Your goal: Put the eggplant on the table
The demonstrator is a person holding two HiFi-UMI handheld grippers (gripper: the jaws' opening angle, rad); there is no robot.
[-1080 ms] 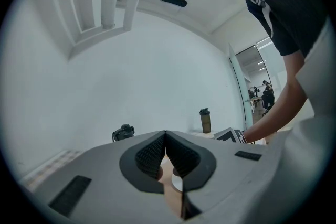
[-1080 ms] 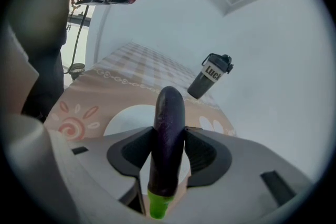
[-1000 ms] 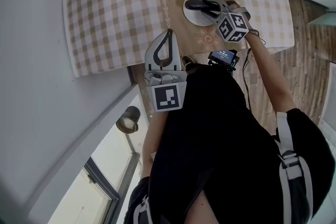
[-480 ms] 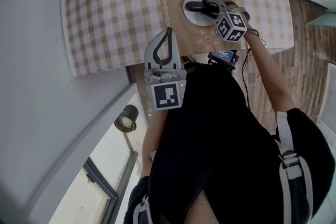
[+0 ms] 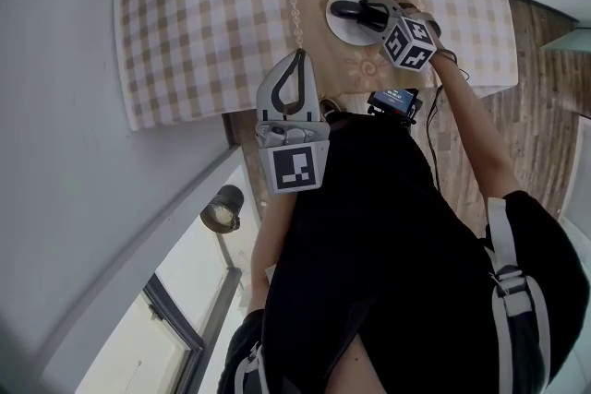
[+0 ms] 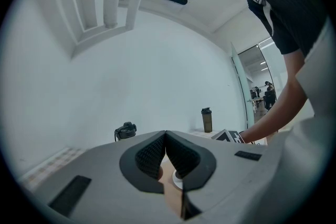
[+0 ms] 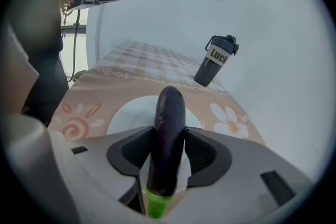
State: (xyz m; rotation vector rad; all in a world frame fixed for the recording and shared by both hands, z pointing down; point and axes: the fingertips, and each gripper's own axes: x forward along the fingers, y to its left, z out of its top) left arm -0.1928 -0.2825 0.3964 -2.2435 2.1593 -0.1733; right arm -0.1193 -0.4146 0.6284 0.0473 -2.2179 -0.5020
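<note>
Checked desk [image 5: 185, 23] below: my right gripper [image 5: 367, 12] clamps the eggplant [image 7: 169, 113], its length along the jaws, tip over the white plate [image 5: 343, 32]. My left gripper [image 5: 296, 60] is closed, empty, farther back.

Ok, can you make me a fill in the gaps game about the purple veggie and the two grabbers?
1. The right gripper is shut on a purple ____.
2. Just below it sits a white ____.
3. The left gripper has its jaws ____, with nothing between them.
Missing words: eggplant, plate, together.
</note>
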